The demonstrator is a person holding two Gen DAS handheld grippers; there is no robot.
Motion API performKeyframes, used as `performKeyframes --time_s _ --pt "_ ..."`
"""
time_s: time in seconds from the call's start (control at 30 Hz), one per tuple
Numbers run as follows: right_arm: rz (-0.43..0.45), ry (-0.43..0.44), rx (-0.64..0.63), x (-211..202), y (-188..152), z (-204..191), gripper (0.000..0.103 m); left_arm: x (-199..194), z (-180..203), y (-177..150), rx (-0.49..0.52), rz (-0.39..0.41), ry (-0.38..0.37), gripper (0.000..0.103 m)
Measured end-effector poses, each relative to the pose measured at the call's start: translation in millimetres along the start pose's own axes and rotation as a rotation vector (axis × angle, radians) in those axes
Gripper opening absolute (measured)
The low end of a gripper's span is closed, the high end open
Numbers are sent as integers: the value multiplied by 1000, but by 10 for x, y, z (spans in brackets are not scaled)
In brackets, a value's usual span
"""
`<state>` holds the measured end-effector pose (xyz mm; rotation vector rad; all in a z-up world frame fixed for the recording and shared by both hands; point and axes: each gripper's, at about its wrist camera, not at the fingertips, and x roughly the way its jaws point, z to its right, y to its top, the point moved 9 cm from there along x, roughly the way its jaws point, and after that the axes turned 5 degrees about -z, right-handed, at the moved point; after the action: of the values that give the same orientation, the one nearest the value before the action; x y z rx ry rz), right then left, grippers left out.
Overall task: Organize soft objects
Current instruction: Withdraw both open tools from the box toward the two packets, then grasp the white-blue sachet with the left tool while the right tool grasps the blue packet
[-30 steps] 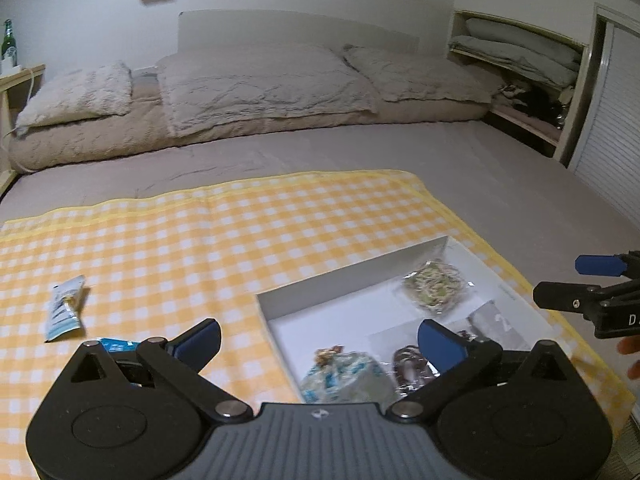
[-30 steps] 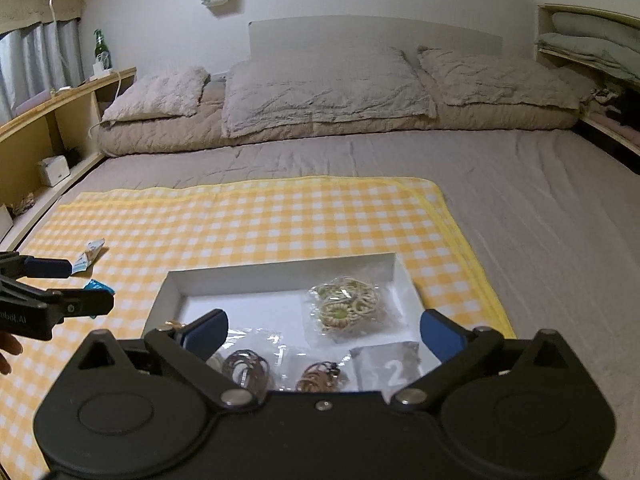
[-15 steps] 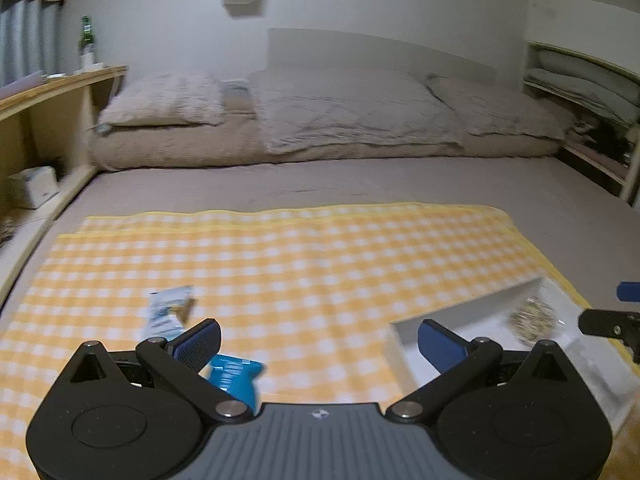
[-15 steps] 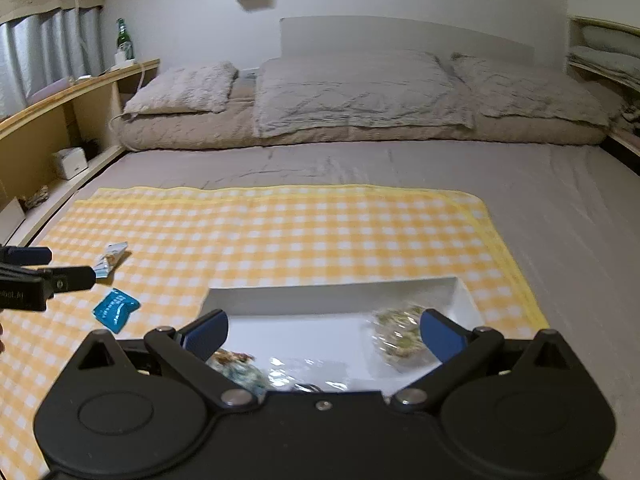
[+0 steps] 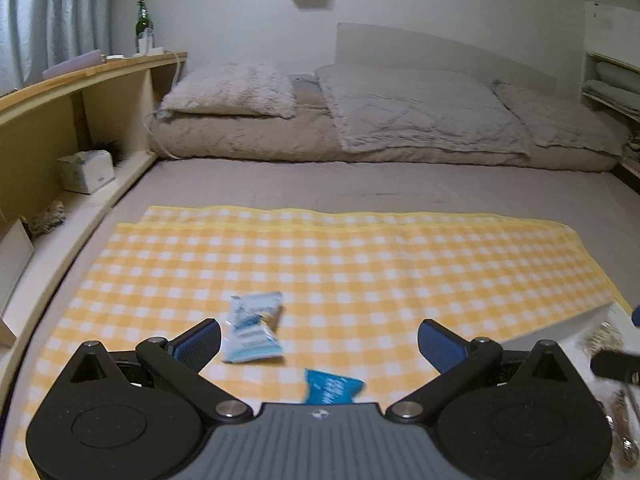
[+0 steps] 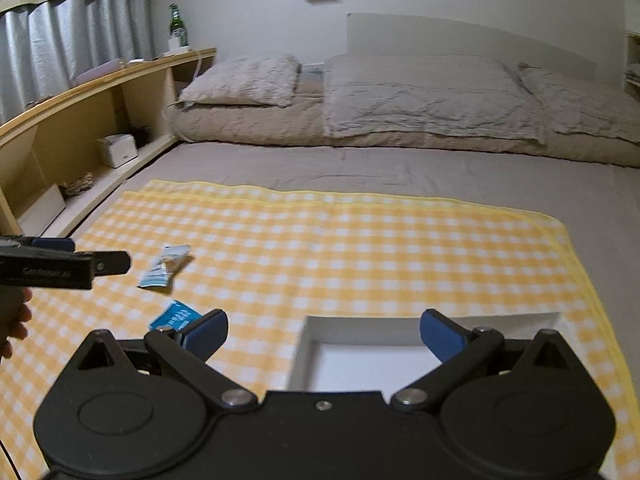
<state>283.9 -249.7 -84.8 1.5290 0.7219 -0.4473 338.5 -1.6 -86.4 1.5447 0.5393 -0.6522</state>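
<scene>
Pale blue packet (image 5: 253, 327), crumpled, flat.

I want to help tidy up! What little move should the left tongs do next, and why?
Probably ease the left tongs forward and down over the small bright blue packet lying on the yellow checked cloth. The tongs are open and empty, and that packet lies nearest, just below them; the pale blue and white wrapper lies beside it, both outside the white cardboard tray.

A pale blue-and-white snack packet (image 5: 253, 327) lies flat and crumpled on the yellow checked cloth (image 5: 360, 264), a smaller bright blue sachet (image 5: 331, 387) just beside it; right of both sits a shallow white tray (image 6: 308, 344) holding clear-wrapped items.
</scene>
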Motion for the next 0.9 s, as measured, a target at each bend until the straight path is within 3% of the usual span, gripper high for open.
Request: performKeyframes --time_s 0.3,0.57,0.77,0.9 --pt "-19 92 -29 351 124 -603 103 458 -384 223 21 -22 84 103" --pt "-100 134 -31 816 25 -1006 103 1001 -587 237 23 -71 44 100" --pt "-213 183 122 1206 -92 -1125 103 1443 -659 74 40 -181 28 83" --pt "-287 238 244 1509 -135 -1253 103 1626 -706 -13 41 -213 37 82"
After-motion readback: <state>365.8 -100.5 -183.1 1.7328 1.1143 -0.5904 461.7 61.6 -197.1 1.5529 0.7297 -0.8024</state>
